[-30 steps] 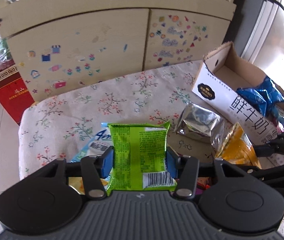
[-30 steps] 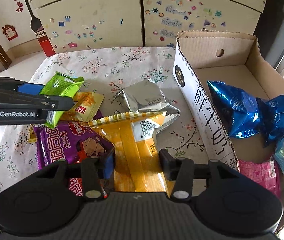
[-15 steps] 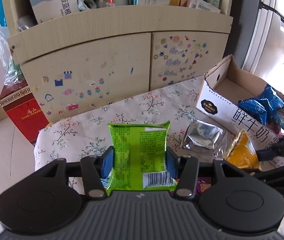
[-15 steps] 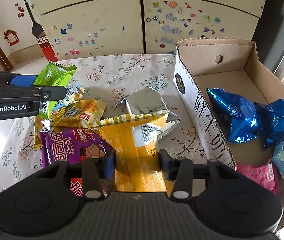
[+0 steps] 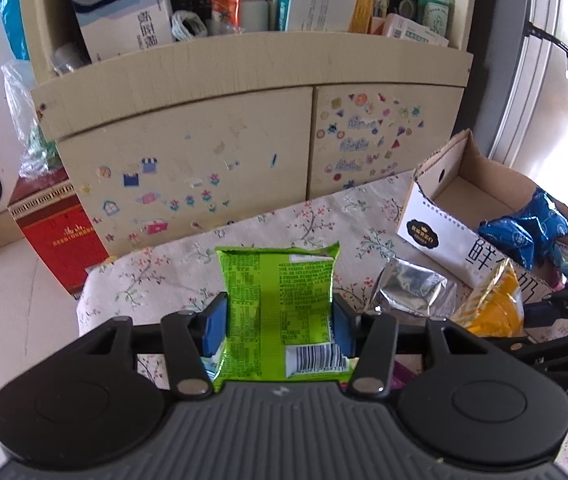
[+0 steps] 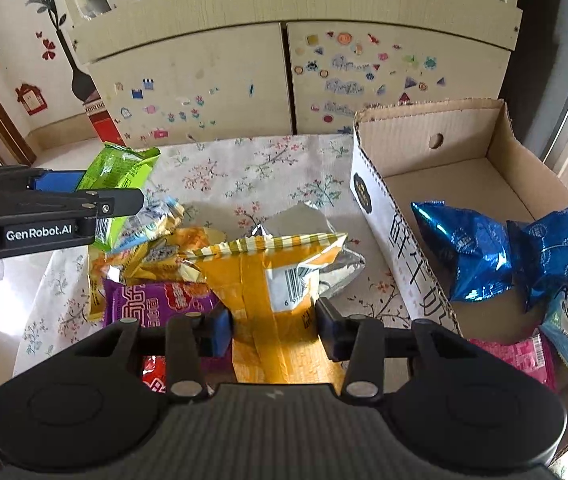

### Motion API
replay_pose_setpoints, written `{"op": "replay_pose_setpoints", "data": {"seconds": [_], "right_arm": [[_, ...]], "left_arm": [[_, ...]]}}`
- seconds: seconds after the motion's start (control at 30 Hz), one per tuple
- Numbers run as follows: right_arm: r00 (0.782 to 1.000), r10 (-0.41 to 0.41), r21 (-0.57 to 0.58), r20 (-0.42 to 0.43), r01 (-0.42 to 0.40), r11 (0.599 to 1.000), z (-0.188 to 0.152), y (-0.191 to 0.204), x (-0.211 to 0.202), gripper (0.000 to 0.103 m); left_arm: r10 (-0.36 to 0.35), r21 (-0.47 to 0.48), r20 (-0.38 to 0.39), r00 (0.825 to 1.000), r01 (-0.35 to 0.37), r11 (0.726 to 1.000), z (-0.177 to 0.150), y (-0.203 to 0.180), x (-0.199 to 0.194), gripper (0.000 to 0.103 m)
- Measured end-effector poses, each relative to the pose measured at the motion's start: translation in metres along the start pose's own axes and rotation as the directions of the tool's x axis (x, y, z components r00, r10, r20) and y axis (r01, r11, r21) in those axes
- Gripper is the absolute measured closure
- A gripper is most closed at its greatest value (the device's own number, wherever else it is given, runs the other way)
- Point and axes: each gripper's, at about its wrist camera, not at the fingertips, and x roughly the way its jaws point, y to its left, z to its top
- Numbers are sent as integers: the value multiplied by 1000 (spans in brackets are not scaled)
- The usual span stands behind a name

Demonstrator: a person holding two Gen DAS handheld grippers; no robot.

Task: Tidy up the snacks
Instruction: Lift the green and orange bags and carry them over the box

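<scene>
My left gripper (image 5: 278,322) is shut on a green snack packet (image 5: 278,304) and holds it above the flowered table; the packet also shows in the right wrist view (image 6: 118,172). My right gripper (image 6: 272,326) is shut on a yellow snack bag (image 6: 268,280), lifted over the pile. A cardboard box (image 6: 460,176) stands to the right, with two blue packets (image 6: 464,252), a pink packet (image 6: 520,360) and a pale blue one inside.
On the flowered tablecloth (image 6: 244,168) lie a silver foil packet (image 6: 304,224), a purple packet (image 6: 156,304), yellow packets and a red one. A stickered cabinet (image 6: 284,80) stands behind the table. A red box (image 5: 58,236) is on the floor at left.
Both grippers have risen with their packets, the left one more. The table and pile look lower and farther, and the cabinet's shelf has come into view.
</scene>
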Motion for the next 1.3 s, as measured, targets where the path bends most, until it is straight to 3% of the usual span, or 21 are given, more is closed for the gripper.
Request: {"op": "replay_pose_setpoints", "data": {"seconds": [0.9, 1.3], "right_arm": [[990, 13, 71, 143, -24, 997, 9, -18, -45, 60], [971, -58, 148, 233, 23, 989, 14, -49, -81, 60]], "left_arm": [[-4, -13, 77, 997, 5, 1000, 20, -21, -20, 51], [-45, 7, 119, 992, 45, 999, 33, -57, -24, 51]]}}
